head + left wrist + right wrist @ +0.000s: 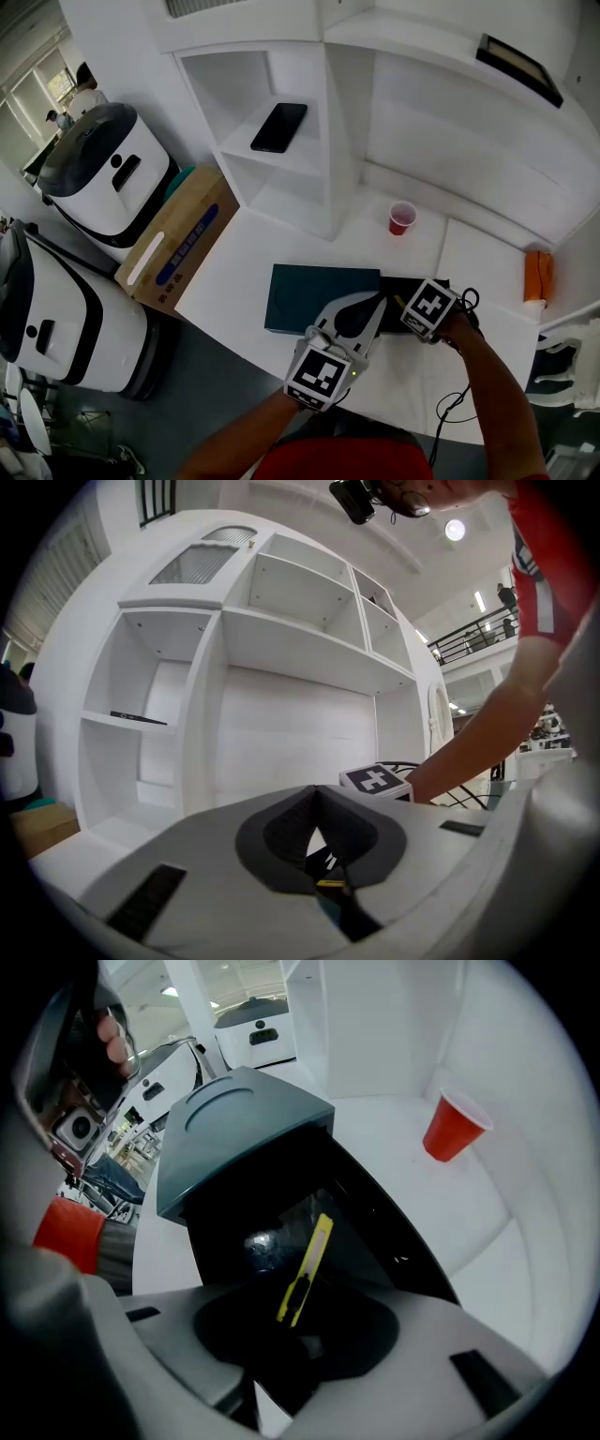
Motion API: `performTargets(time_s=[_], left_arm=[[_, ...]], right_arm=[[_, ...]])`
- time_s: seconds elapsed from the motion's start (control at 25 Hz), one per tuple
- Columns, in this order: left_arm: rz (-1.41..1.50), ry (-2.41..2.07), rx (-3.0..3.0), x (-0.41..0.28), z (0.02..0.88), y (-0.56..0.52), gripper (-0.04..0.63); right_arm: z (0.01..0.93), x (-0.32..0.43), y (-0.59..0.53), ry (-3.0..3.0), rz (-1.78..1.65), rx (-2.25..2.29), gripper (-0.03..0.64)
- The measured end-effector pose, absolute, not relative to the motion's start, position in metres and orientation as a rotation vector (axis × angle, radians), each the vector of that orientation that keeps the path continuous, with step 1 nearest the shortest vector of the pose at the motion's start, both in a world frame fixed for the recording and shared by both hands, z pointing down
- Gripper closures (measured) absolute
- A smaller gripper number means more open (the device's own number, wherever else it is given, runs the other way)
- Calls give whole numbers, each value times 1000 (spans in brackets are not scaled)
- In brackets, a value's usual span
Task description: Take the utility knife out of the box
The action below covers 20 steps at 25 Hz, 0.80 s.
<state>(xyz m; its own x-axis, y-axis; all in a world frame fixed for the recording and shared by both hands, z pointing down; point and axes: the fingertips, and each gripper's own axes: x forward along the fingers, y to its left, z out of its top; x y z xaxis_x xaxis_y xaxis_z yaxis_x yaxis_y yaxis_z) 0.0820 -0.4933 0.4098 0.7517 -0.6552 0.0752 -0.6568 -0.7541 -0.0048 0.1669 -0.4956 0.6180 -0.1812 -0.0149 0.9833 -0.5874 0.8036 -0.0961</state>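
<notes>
The yellow utility knife (307, 1267) lies slanted on the floor of the open black box (375, 1232), which also shows in the head view (405, 285). My right gripper (292, 1327) points straight down into the box. Its jaws stand apart and the knife's lower end shows in the gap between them; I cannot tell if a pad touches it. In the head view only its marker cube (429, 307) shows. My left gripper (375, 302) lies level over the edge of the teal lid (309, 295) beside the box. Its tips (319, 803) meet, with nothing seen held.
A red cup (401, 218) stands on the white table behind the box. A black phone (278, 127) lies on a shelf of the white unit. A cardboard box (178, 239) and white machines (103, 178) stand to the left. An orange object (536, 275) lies at the right edge.
</notes>
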Motion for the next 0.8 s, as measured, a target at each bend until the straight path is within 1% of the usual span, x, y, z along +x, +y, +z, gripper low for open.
performTargets(time_s=[0.08,0.24,0.48,0.64,0.8], left_arm=[[118,-1086,2921,84,412,-493,558],[133,-1069,2926,90,415,-493,558],[151,-1047,2936,99,415,-489,558],[149,-1048,2941,101,410,-483,558],[108,-1066,2921,100,394,-477,558]], right_arm=[[618,167,-497,-1716,555,494,485],[620,168,-498,-1770,550,542,532],[609,172,-505,-1861,551,660,535],[563,173,-514,-2012,524,814,535],[486,170,-508,-2299,461,1035,535]])
